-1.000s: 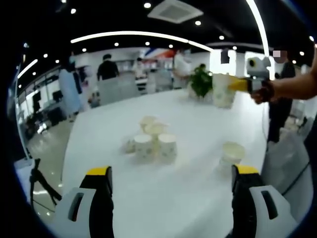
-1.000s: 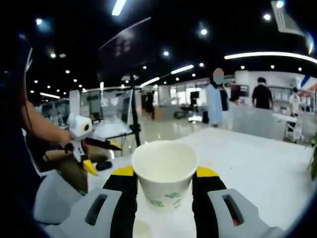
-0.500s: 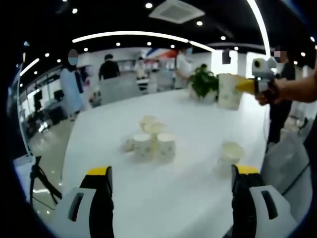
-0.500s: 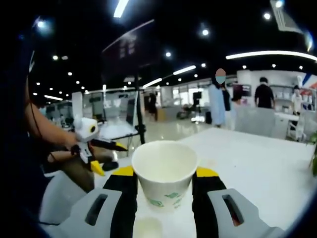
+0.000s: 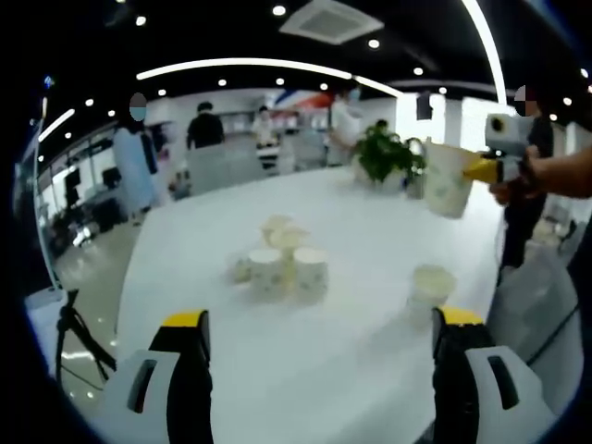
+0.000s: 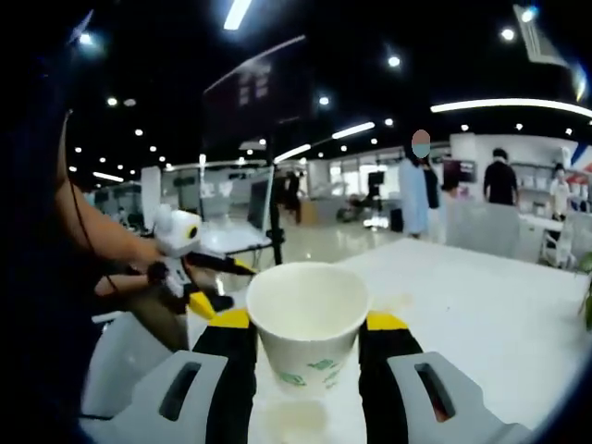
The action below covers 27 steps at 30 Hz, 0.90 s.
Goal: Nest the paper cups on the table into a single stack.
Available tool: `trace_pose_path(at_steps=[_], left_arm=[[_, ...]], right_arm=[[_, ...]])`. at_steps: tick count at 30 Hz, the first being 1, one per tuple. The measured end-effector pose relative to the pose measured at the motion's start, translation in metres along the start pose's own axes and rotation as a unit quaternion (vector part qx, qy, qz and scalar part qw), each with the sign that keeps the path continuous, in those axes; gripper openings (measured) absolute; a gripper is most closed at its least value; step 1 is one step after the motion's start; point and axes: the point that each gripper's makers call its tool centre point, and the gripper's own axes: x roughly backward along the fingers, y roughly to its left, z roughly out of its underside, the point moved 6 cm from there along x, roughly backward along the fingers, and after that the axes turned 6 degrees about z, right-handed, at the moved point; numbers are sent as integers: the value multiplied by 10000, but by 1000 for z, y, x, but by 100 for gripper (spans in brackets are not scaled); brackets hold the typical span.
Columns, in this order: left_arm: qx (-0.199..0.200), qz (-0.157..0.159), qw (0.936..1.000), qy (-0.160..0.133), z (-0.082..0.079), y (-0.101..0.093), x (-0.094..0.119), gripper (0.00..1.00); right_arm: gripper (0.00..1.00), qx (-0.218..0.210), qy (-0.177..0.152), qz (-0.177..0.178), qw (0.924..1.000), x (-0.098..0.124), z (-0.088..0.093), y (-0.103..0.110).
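Right gripper view has the right claw [image 6: 305, 344] clamped on 1 upright paper cup [image 6: 307, 319], light, thin-walled and easily crushed, best pinched low on its sides, while the left claw [image 5: 319, 331] gapes wide near the cup cluster [image 5: 282, 264] on the tabletop [image 5: 370, 250].

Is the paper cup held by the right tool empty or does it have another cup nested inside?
Empty: the held paper cup shows a bare interior.
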Motion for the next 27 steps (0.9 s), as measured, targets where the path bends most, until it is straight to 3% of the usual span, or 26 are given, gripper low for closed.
trace_pose_path(at_steps=[17, 27], left_arm=[[-43, -28, 10000, 18, -1, 3, 4, 97], [-48, -15, 10000, 39, 0, 4, 4, 97]], right_arm=[[39, -7, -28, -66, 10000, 4, 3, 10], [39, 153, 75, -75, 9998, -3, 27, 10]])
